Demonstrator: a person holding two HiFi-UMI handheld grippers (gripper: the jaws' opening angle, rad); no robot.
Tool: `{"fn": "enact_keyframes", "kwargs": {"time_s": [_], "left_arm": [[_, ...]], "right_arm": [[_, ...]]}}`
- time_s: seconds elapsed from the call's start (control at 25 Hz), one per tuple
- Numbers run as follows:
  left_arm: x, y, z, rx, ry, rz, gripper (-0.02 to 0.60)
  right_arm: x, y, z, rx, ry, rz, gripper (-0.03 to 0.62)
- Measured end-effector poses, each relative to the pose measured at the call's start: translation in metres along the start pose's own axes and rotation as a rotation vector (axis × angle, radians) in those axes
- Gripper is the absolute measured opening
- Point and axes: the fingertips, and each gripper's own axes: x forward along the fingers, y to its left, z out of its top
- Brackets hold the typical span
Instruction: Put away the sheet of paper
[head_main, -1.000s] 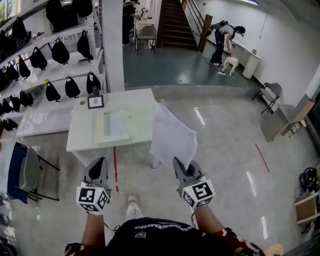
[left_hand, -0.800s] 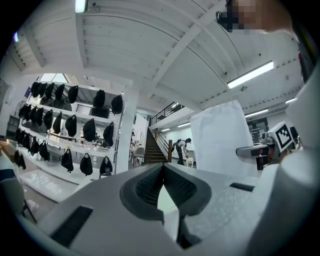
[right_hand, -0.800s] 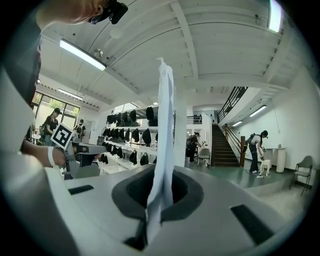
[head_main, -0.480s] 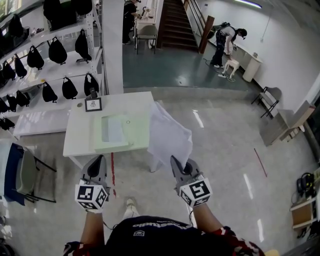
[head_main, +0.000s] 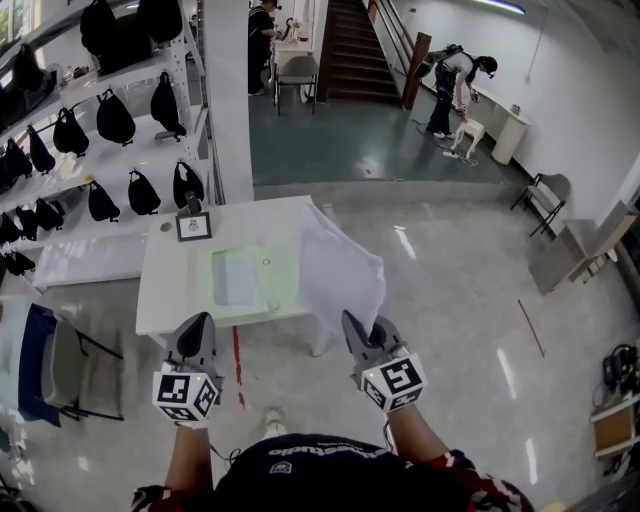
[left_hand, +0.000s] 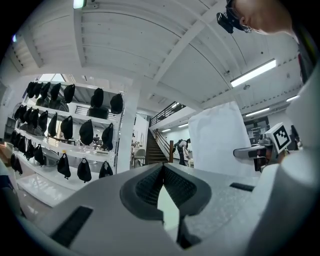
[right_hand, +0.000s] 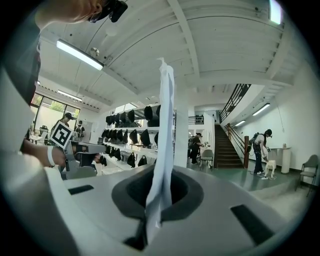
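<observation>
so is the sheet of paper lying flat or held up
Held up: the right claw is shut on its bottom edge and the sheet of paper stands upright above it, not lying on the white table.

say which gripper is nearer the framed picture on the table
Left. The left gripper is in line with the framed picture; the right gripper is off to its right.

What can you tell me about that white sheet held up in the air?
A plain white sheet of paper, thin, gently curled, no print showing. It stands upright in the air, its lower edge pinched between the closed jaws of the right tool; in the right gripper view it is a narrow edge-on strip. Nothing else touches it. From above it overlaps the right end of the white table.
</observation>
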Motion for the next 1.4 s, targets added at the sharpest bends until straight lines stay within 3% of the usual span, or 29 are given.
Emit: {"fn": "enact_keyframes", "kwargs": {"time_s": [0.68,1.12,1.4], "left_arm": [[0.063,0.087,-0.015,-0.034,0.022,0.001,0.005],[0.088,0.113,-0.022,-0.051,0.03,-0.055,0.005],[0.093,0.131,-0.03,-0.079,0.023,-0.05,0.006]], "right_arm": [[0.101,0.0,-0.004,-0.018,0.039,-0.005,0.005],[0.142,0.005,-0.013,-0.011,0.08,-0.04,0.005],[0.159,0.009,-0.022,-0.014,0.105,-0.047,0.005]]}}
